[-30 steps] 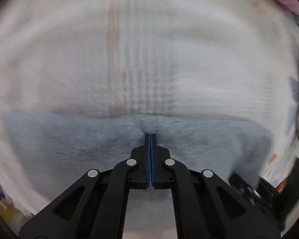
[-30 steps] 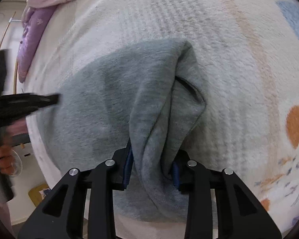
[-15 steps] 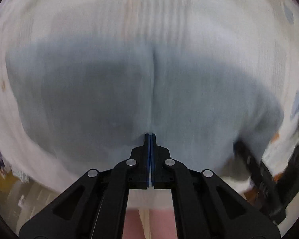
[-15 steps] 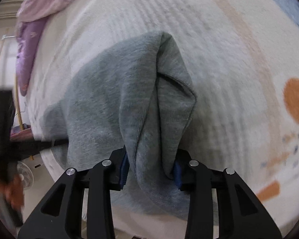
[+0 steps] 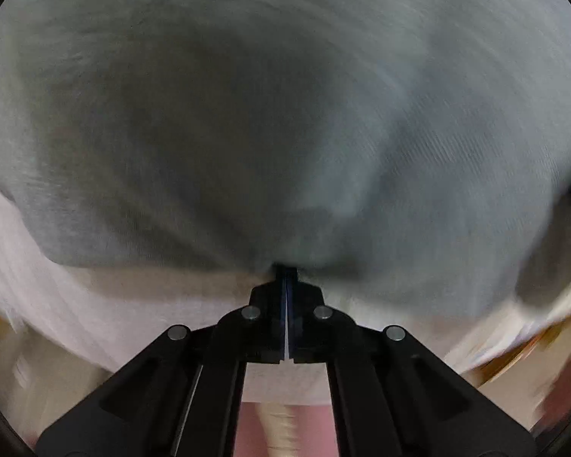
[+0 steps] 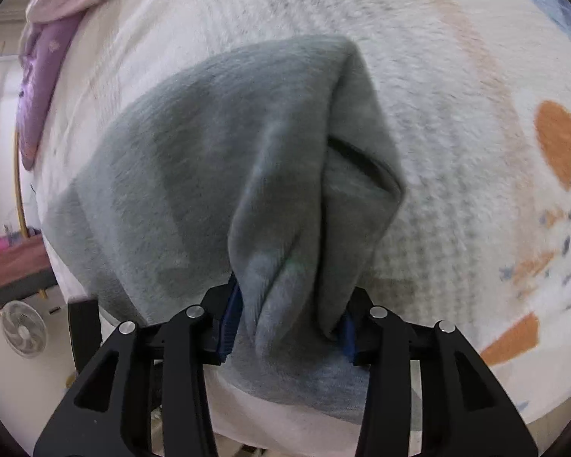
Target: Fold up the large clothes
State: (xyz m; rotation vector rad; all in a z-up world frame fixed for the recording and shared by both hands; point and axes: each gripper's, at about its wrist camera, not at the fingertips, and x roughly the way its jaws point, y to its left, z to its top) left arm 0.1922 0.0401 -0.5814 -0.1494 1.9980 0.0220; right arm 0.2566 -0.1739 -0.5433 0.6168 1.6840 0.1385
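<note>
Grey garment (image 6: 209,175) lies bunched on the white bedspread (image 6: 456,152), near its left edge. My right tongs (image 6: 289,323) are easing apart, a thick fold of it between the blue pads. My left tongs (image 5: 286,272) are pressed together, pinching the garment's near edge (image 5: 247,152).

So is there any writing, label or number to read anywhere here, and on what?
None.
Grey garment: no label or print shows.
White blanket: orange and blue shapes only, no letters.
Left wrist view: motion-blurred, nothing readable.
</note>
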